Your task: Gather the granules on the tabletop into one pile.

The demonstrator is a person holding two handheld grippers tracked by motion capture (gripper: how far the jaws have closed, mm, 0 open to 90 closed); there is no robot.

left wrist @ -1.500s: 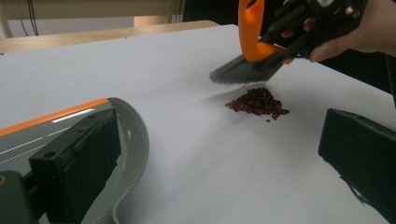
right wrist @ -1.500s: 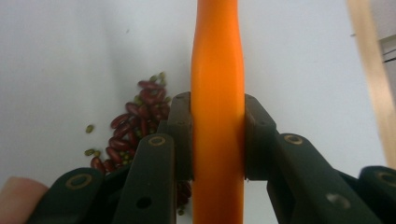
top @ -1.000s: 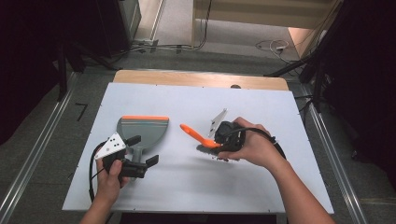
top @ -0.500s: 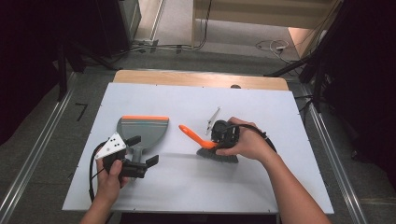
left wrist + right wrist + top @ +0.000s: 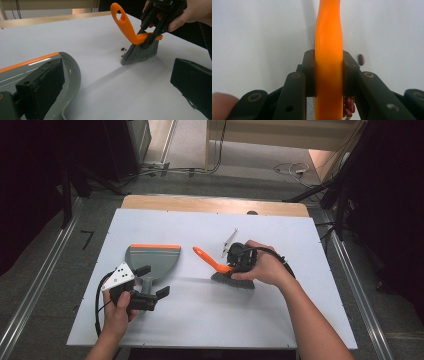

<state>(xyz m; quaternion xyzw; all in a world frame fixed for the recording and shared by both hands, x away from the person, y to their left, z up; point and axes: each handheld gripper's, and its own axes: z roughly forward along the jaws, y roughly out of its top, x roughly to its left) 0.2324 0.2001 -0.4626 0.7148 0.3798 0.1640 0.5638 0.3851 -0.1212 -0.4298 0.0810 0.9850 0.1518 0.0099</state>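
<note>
Right gripper [image 5: 239,261] jaws clamped on brush [image 5: 220,267], bristles down at beans [image 5: 123,49], frame centre; left gripper [image 5: 150,287] jaws apart over dustpan [image 5: 152,259] handle, likely to steady it.

— What is lying toward the far side of the white tabletop [image 5: 200,320]?
— A thin silver rod [image 5: 229,241] is lying there, slanting toward the wooden strip [image 5: 200,204] that is running along the far edge.
— And off the table?
— Cables [image 5: 190,170] are trailing across the grey floor [image 5: 250,160] beyond it, and metal rails [image 5: 35,295] are running along both sides.
</note>
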